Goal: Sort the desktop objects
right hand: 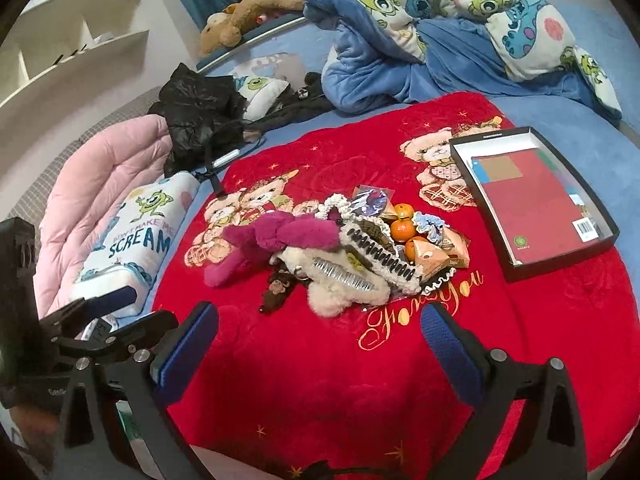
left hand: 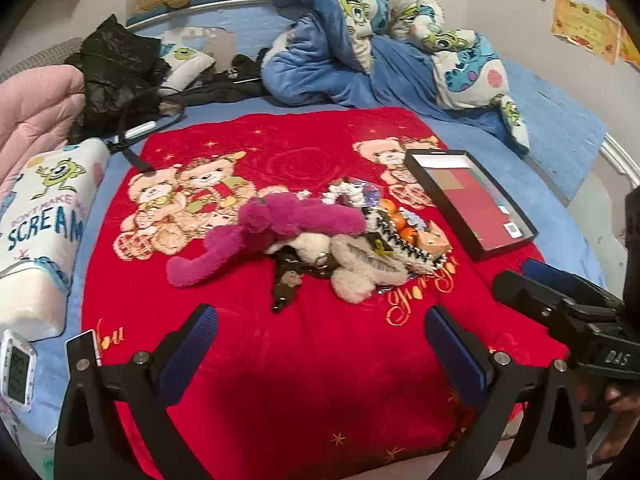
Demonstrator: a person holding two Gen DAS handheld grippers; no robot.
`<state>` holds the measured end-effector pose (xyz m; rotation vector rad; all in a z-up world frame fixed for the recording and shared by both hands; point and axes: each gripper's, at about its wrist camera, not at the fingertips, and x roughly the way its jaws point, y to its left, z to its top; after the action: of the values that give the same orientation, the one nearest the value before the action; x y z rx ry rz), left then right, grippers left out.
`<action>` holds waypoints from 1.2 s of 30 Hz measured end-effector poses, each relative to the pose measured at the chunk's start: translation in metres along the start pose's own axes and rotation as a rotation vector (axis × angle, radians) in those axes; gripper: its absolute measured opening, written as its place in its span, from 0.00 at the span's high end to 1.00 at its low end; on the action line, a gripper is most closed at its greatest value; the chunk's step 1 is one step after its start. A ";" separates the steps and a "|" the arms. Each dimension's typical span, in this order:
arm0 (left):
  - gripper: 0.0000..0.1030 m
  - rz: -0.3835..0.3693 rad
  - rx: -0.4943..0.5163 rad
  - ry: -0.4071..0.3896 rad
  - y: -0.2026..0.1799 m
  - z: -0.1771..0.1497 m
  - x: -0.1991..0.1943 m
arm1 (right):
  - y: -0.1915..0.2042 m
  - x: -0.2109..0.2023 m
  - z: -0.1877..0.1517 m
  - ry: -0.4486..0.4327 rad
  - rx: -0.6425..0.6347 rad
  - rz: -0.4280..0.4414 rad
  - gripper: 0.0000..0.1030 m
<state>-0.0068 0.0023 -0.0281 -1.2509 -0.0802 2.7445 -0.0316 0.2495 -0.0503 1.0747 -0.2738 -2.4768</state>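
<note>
A heap of small things (right hand: 340,252) sits in the middle of a red blanket (right hand: 320,360) spread over a bed. In the heap, a pink plush headband (right hand: 280,236) lies on the left, with a cream fluffy toy (right hand: 344,292) just beside it toward the near side and a small brown plush charm (right hand: 276,292) at the near left edge. A card of black hair clips (right hand: 384,258) lies across the top of the heap, and a strip of silver hair clips (right hand: 344,276) rests on the cream toy. Three small oranges (right hand: 402,228) sit on the far right of the heap, touching an orange triangular packet (right hand: 430,256). To the right of the heap, apart from it, a shallow black box (right hand: 532,200) lies on the blanket with a red booklet (right hand: 536,208) inside. The left gripper (left hand: 320,344) hovers over the near part of the blanket with its jaws spread wide and nothing between them. The right gripper (right hand: 320,340) hangs likewise, jaws wide apart and holding nothing, just to the right of the left one. On the left of the blanket lie a white pillow printed "SCREAM" (right hand: 136,248) and a pink quilt (right hand: 100,184). A black plastic bag (right hand: 196,116) lies farther off, and a crumpled blue cartoon blanket (right hand: 440,20) sits at the far side with a brown plush toy (right hand: 248,12) beyond it.
</note>
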 end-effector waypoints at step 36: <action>0.00 -0.080 -0.029 -0.008 0.005 -0.007 -0.003 | 0.005 0.005 0.005 -0.009 -0.073 0.129 0.06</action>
<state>-0.0005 -0.0031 -0.0311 -1.2160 -0.1676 2.6898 -0.0370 0.2425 -0.0486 0.9848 -0.2457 -2.3596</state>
